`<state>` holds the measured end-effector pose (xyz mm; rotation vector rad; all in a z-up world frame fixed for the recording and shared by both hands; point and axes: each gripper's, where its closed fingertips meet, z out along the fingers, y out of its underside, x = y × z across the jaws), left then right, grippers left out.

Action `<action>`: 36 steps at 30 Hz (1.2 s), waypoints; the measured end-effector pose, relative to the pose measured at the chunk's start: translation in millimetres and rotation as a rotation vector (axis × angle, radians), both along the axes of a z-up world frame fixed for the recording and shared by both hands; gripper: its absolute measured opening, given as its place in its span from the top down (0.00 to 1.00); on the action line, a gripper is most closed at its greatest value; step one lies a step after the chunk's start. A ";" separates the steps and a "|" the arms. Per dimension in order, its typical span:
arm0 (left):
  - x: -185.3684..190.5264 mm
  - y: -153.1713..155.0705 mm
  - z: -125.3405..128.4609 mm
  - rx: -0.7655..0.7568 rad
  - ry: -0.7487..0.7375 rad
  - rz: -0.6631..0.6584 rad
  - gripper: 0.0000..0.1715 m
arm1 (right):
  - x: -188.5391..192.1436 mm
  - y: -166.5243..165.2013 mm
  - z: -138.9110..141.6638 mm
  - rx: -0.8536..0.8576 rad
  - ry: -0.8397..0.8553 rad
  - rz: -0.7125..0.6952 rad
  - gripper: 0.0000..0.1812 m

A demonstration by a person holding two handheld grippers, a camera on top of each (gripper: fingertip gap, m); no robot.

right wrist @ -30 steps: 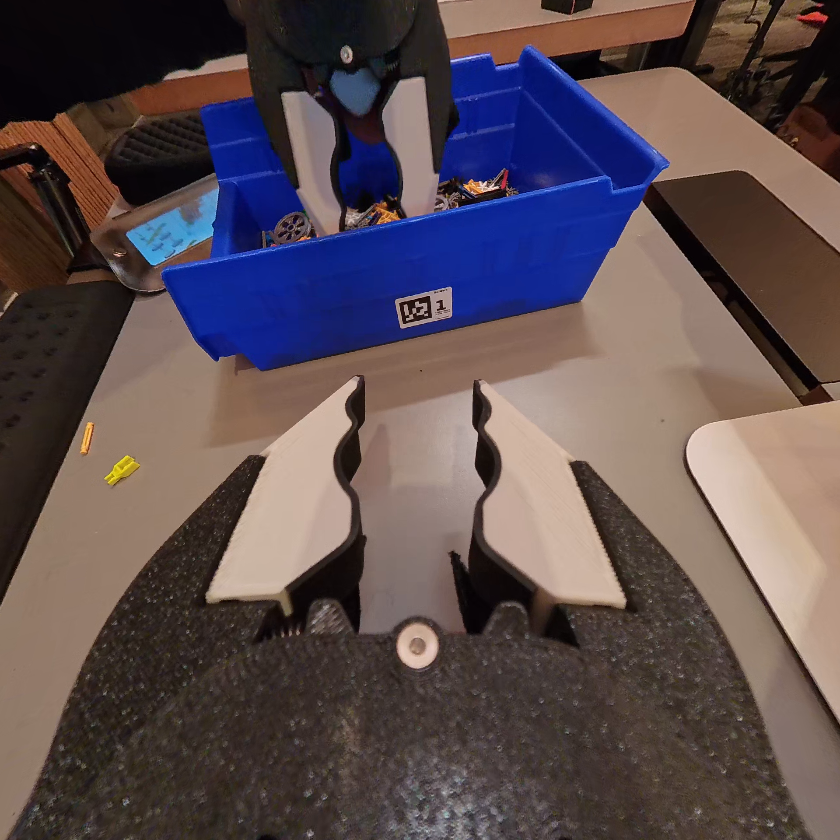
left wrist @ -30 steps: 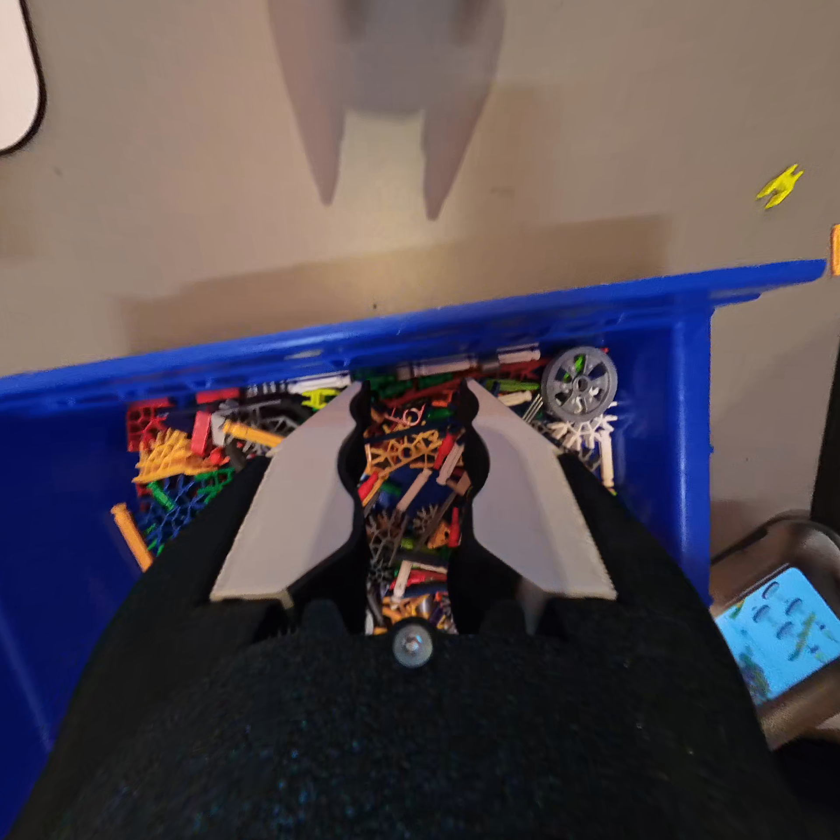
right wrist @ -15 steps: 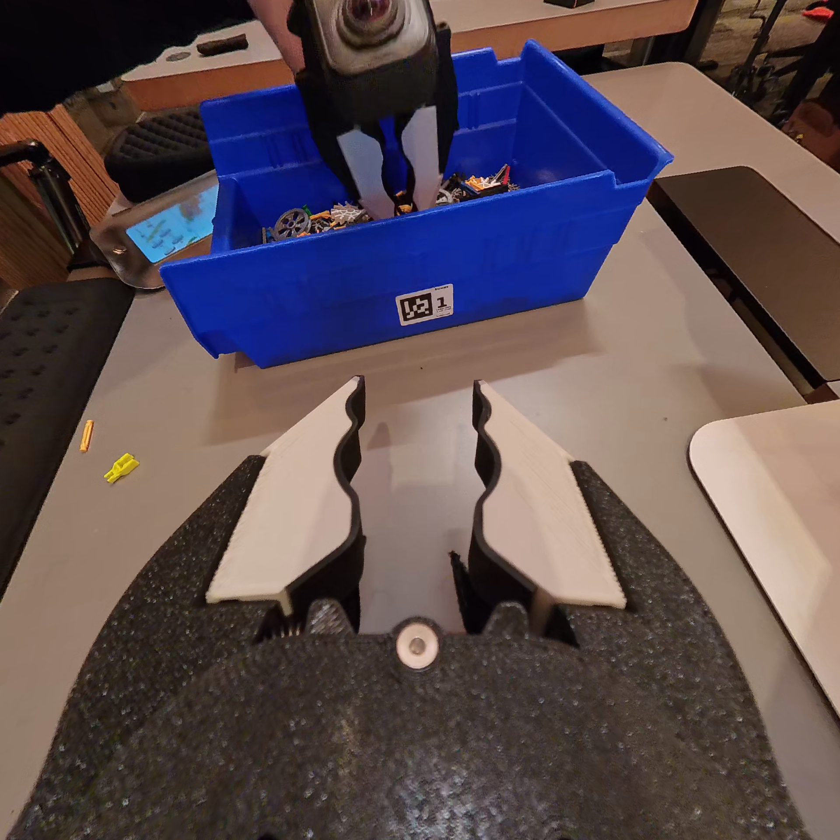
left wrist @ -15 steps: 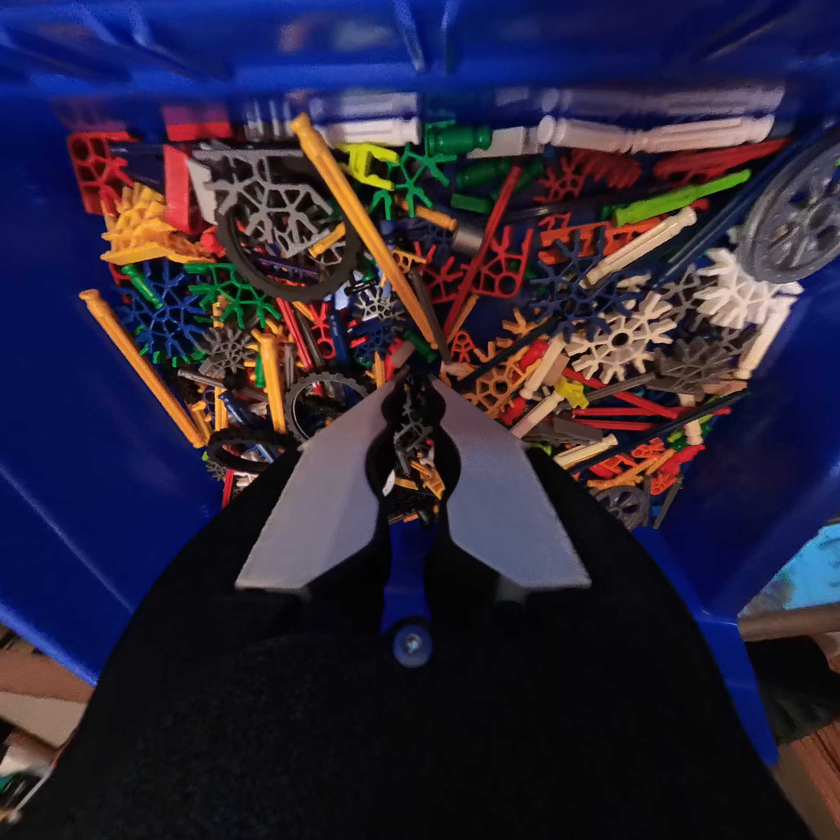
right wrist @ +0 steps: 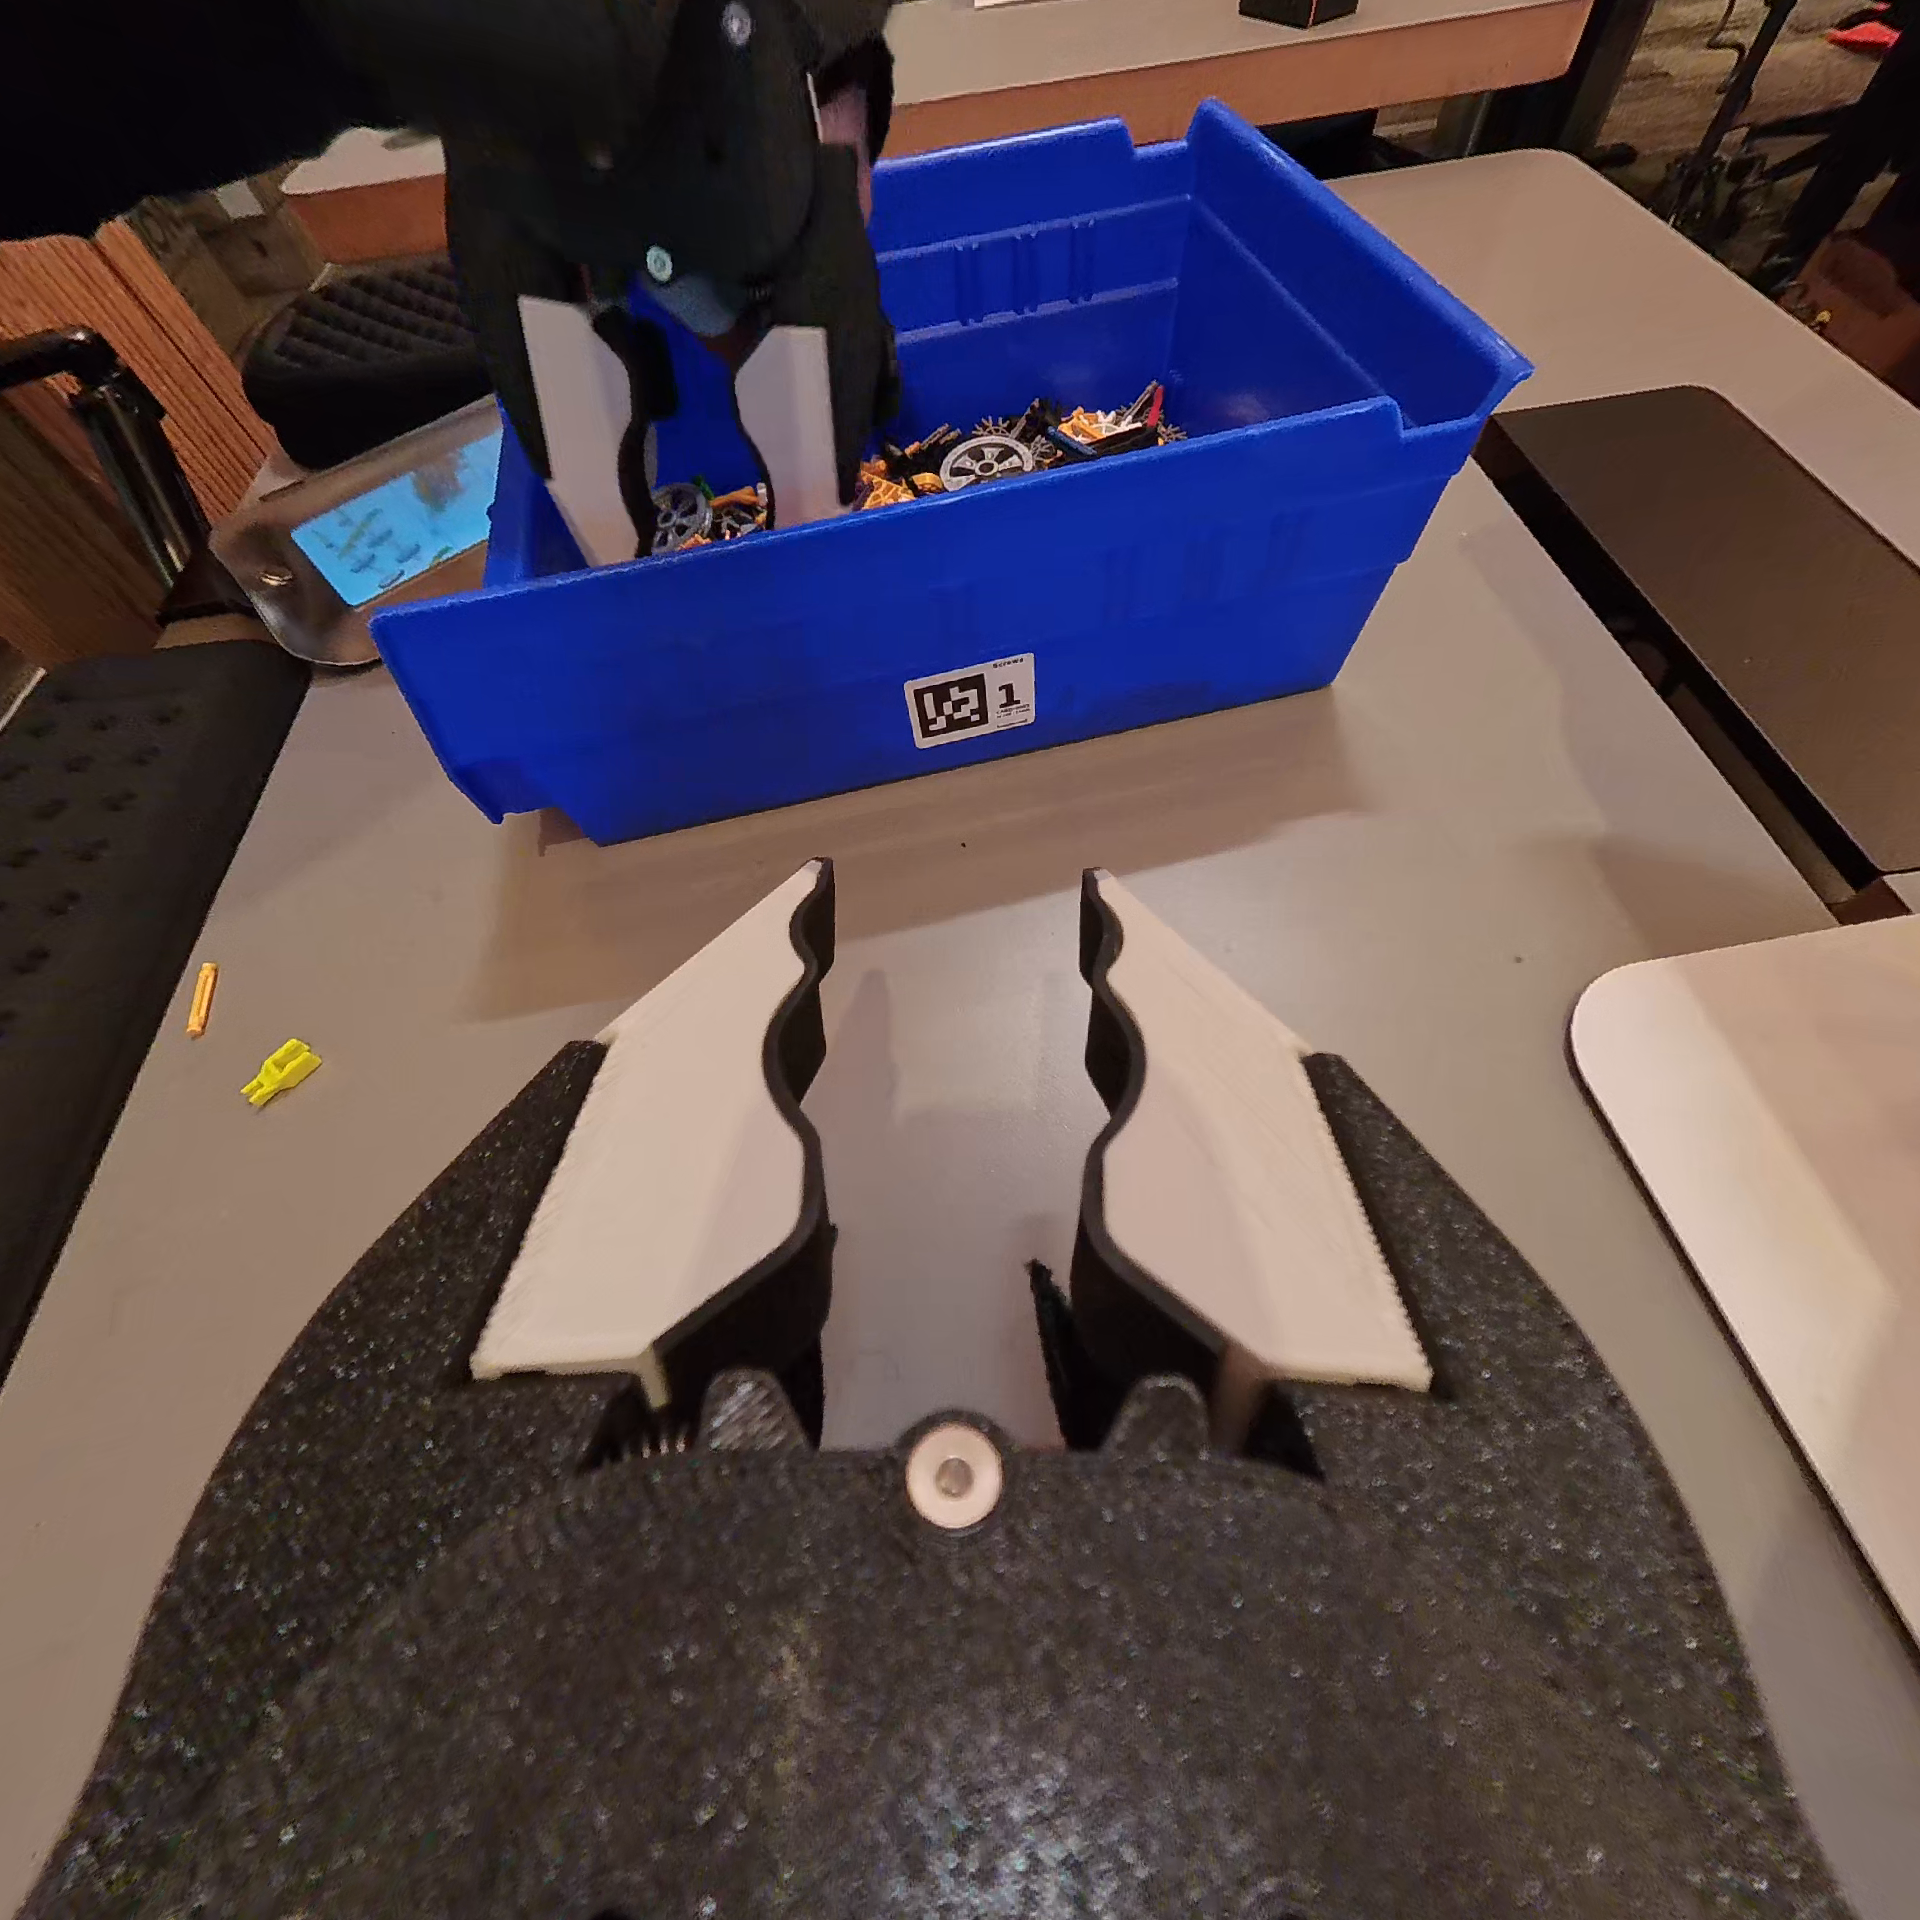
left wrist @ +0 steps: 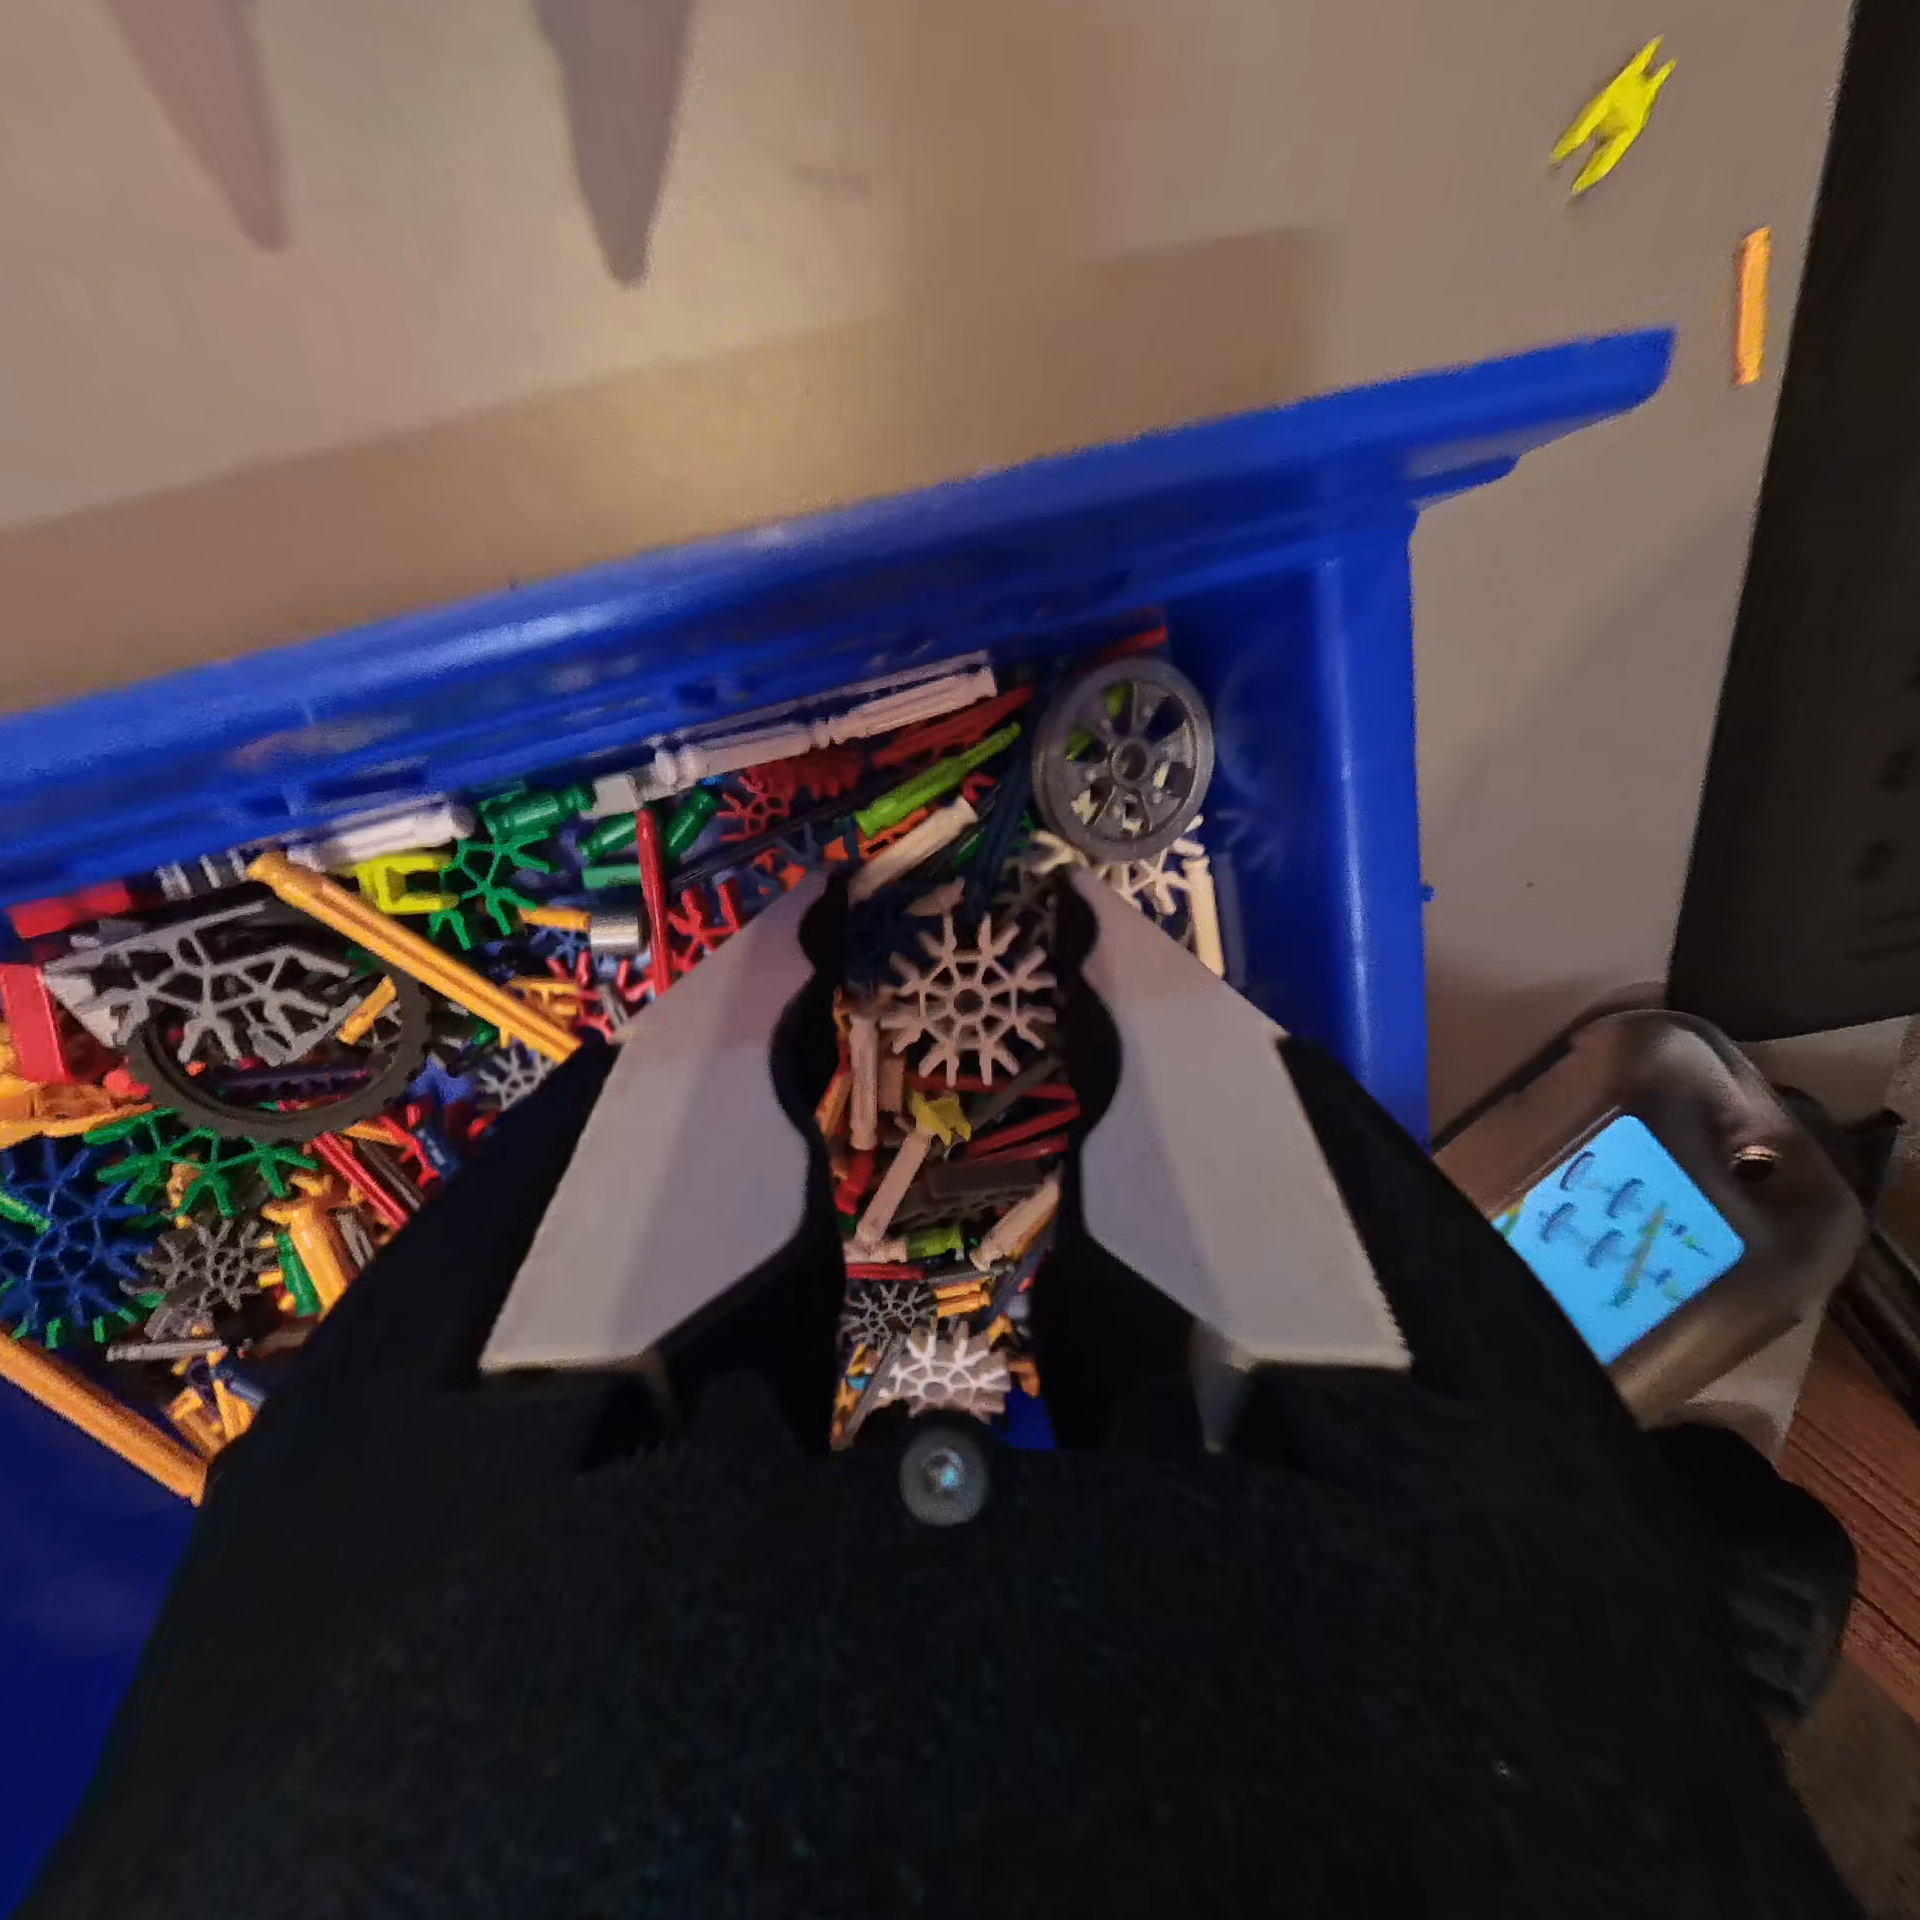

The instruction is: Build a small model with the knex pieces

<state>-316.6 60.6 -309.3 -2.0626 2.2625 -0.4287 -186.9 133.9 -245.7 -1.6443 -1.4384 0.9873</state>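
we hold the left tongs over the near right corner of the deep blue plastic bin, tips pointing down into the heap of small coloured plastic construction pieces. the jaws are released, with a clear gap between them, and nothing is gripped. in this gap we see a beige snowflake-shaped connector lying on the heap; whether the tips touch the pieces we cannot tell. a grey spoked plastic wheel leans in the corner of the bin, just beyond the right fingertip. we judge that the tongs stand wide so that a piece can pass between them.

the right tongs are also released and hold nothing. they hover over the bare grey worktop, in front of the bin's long wall, which carries a small white sticker with a black square code. from there the left tongs are seen dipped inside the bin at its left end.

to the left on the worktop, well apart from the bin, lie a small yellow clip-shaped piece and a short orange rod. a pale rounded board lies to the right.
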 end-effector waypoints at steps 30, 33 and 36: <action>-95.7 28.3 -7.6 0.157 0.358 0.063 0.66 | 2.8 2.6 -3.0 -0.013 -0.002 -0.006 0.74; -89.0 34.6 -15.6 0.198 0.355 0.038 0.72 | 2.7 2.2 -3.4 -0.012 -0.004 -0.004 0.74; -79.2 42.0 -15.1 0.222 0.325 0.026 0.86 | 3.0 2.4 -2.1 -0.012 0.000 -0.005 0.74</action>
